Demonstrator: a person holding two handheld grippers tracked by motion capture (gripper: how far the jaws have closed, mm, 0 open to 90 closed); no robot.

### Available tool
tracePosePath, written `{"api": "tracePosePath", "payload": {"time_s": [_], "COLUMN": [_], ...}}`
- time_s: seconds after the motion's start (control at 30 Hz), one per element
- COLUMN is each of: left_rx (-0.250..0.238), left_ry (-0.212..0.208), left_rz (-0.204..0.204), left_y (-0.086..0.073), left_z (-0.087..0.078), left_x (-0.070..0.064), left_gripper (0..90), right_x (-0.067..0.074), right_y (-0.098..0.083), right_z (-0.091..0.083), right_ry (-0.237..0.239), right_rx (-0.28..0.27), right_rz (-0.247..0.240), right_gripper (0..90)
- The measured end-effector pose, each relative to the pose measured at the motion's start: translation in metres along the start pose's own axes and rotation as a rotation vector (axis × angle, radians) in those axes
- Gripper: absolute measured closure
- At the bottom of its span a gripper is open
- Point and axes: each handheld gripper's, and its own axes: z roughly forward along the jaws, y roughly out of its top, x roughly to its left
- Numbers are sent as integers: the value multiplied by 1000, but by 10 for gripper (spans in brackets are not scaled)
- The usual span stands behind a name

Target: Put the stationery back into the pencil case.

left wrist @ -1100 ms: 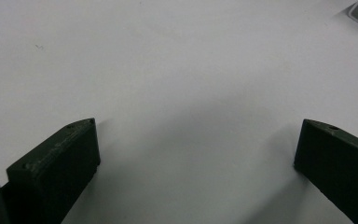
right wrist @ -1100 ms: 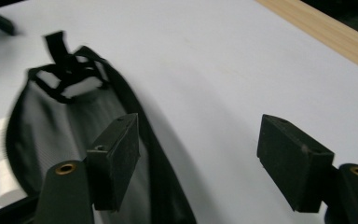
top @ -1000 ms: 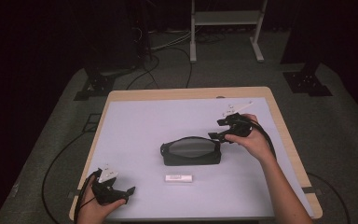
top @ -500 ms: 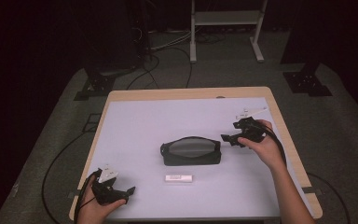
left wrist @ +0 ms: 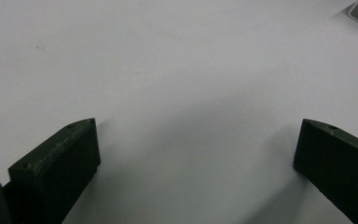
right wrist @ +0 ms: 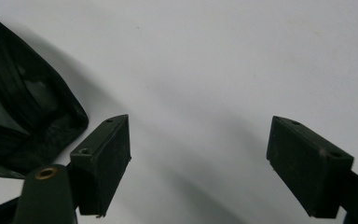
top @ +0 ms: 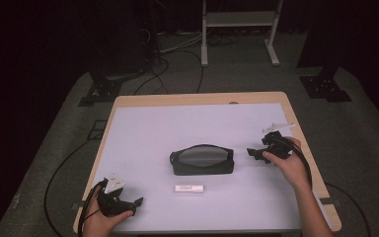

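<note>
Right gripper [top: 257, 154]: fingers [right wrist: 103, 161] spread wide after just opening, nothing between them, bare bench [top: 153, 133] beneath. The black pouch [top: 202, 160] lies mid-bench, just beside the left finger in the right gripper view, apart from it. Left gripper [top: 128, 202]: fingers [left wrist: 60, 163] released wide, empty, at the near left bench edge. A small white label [top: 189, 188] lies near the pouch.
</note>
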Motion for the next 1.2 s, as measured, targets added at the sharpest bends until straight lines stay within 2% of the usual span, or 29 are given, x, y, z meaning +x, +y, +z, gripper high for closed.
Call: {"api": "tracePosePath", "payload": {"time_s": [0.1, 0.23, 0.33, 0.47, 0.53, 0.83, 1.03, 1.07, 1.2], "left_rx": [-6, -16, -18, -33, -38, -55, -65, -65, -71], "left_ry": [-3, -18, -32, -54, -65, -115, -146, -156, -171], "left_rz": [5, 19, 37, 51, 55, 81, 104, 114, 123], "left_y": [0, 0, 0, 3, 4, 16, 27, 31, 38], "left_z": [-1, -3, -6, -8, -9, -15, -15, -15, -13], "left_x": [0, -2, -3, -5, -6, -15, -23, -25, -30], "left_gripper": [12, 90, 142, 202, 225, 288, 296, 296, 282], "right_x": [-2, -4, -5, -7, -7, -5, -5, -5, -5], "right_y": [-5, -12, -15, -19, -23, -29, -36, -41, -41], "right_z": [2, 7, 10, 12, 17, 18, 17, 17, 17], "right_ry": [0, -15, -15, -20, -23, -35, -35, -34, -34], "right_rx": [4, 11, 41, 46, 66, 25, -26, -60, -61], "right_rz": [7, 8, 15, 12, 4, -38, -37, -38, -39], "right_gripper": [207, 209, 208, 205, 195, 179, 177, 177, 177]}}
